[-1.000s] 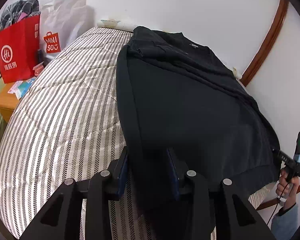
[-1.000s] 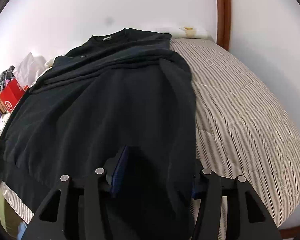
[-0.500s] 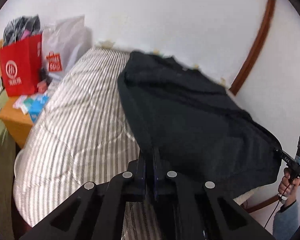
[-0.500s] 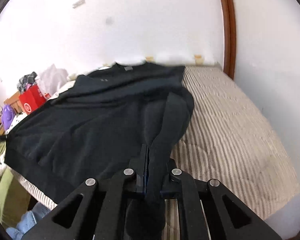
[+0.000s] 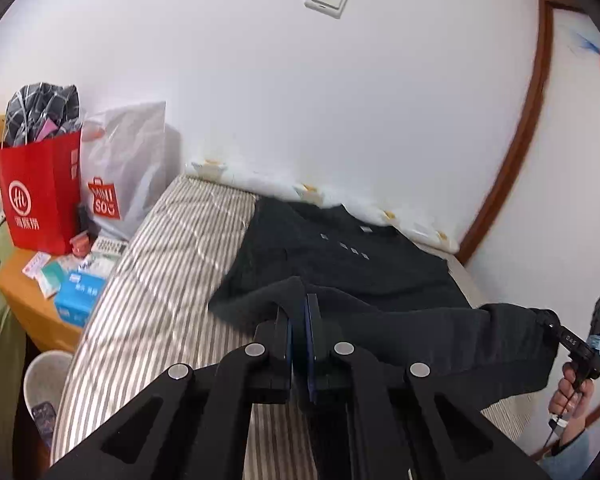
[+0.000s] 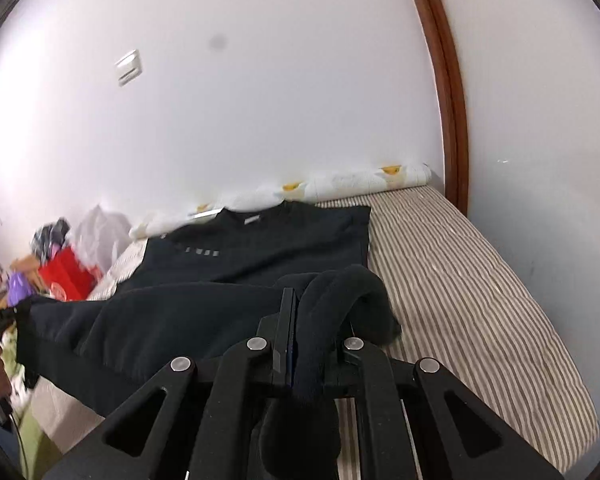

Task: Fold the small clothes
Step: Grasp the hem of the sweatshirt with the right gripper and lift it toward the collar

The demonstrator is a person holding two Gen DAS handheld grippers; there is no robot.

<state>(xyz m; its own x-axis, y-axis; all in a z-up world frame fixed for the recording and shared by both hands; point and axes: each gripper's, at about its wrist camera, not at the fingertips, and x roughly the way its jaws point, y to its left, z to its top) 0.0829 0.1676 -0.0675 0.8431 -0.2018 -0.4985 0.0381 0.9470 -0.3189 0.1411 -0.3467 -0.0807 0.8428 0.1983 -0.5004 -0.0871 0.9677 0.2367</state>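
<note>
A black sweatshirt [image 5: 340,264] lies on the striped mattress [image 5: 168,264], collar toward the far wall. Its near hem is lifted off the bed and stretched between both grippers. My left gripper [image 5: 299,304] is shut on the hem's left corner. In the right wrist view my right gripper [image 6: 300,312] is shut on the other corner of the sweatshirt [image 6: 260,252], where a thick roll of fabric bulges over the fingers. The right gripper [image 5: 548,322] also shows at the right edge of the left wrist view, held by a hand [image 5: 572,396].
A wooden bedside table [image 5: 32,304] left of the bed holds a red paper bag [image 5: 40,192], a white shopping bag [image 5: 128,168] and small boxes. A white bin [image 5: 46,376] stands below it. White walls and a brown door frame [image 6: 444,92] bound the bed.
Both grippers shut on the sweatshirt's near hem, then rose, lifting the hem off the mattress. The views tilted up, so more of the wall shows now.
</note>
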